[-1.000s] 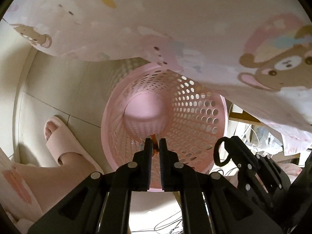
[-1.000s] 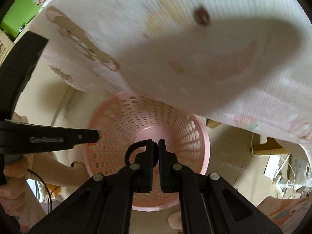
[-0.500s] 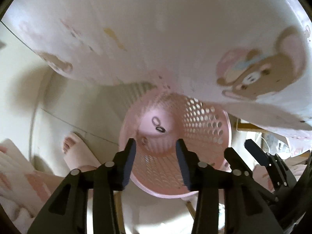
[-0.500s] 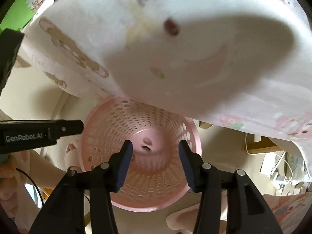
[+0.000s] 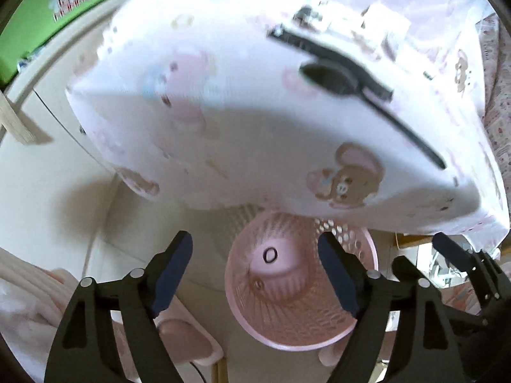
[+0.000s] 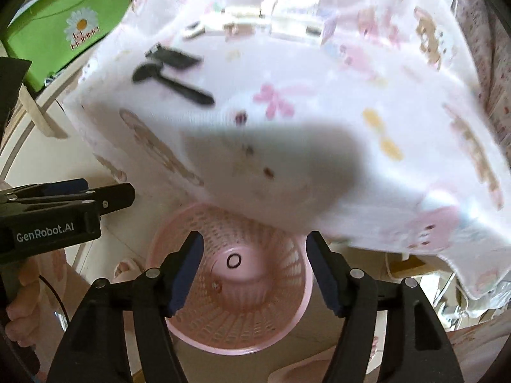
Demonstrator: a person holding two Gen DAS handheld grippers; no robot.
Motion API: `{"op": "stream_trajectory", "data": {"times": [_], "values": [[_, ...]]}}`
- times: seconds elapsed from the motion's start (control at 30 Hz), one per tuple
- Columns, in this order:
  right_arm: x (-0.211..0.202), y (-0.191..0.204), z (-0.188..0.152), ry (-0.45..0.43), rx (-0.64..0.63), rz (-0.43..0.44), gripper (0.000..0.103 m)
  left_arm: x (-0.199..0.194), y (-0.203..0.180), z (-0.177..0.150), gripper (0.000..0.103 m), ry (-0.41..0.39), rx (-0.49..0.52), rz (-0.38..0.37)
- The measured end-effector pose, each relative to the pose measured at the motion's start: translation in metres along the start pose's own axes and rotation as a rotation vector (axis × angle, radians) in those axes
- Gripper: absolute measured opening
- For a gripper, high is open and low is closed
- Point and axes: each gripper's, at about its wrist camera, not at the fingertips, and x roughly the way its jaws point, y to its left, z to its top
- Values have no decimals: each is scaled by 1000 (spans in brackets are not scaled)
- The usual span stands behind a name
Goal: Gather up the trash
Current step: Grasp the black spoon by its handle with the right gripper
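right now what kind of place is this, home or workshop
Most likely a lived-in home room, perhaps a bedroom or child's room. A table under a pale pink cartoon bear-print cloth, a perforated pink plastic wastebasket on the tiled floor below it, and a green box with a daisy print all point that way.

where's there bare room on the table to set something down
Bare cloth runs along the near edge of the tablecloth, right of the black spoon. The far side is crowded with white packets. Below, the pink basket holds only a black ring and a small scrap.
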Motion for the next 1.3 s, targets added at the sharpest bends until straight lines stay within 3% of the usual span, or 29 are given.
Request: {"op": "stream_trajectory", "data": {"times": [0.23,0.43,0.63,0.83,1.0,1.2,1.3], "values": [[-20,-7,4,-43,14,2,69,-18,-10,-2,95,-97,60,48],[-44,-7,0,-109,-5,-6,69,-29,-12,-5,95,-147,76,55],[-71,-5,2,-236,10,-5,69,-57,-8,-2,96,-270,65,77],[-90,-4,13,-354,17,7,69,-70,-1,0,97,-318,39,100],[-82,5,36,-370,-9,64,69,-71,7,5,97,-339,9,122],[-54,31,61,-332,-124,58,69,-77,20,10,97,-387,-4,196],[-41,35,67,-305,-121,81,60,-79,26,12,97,-400,-19,203]]}}
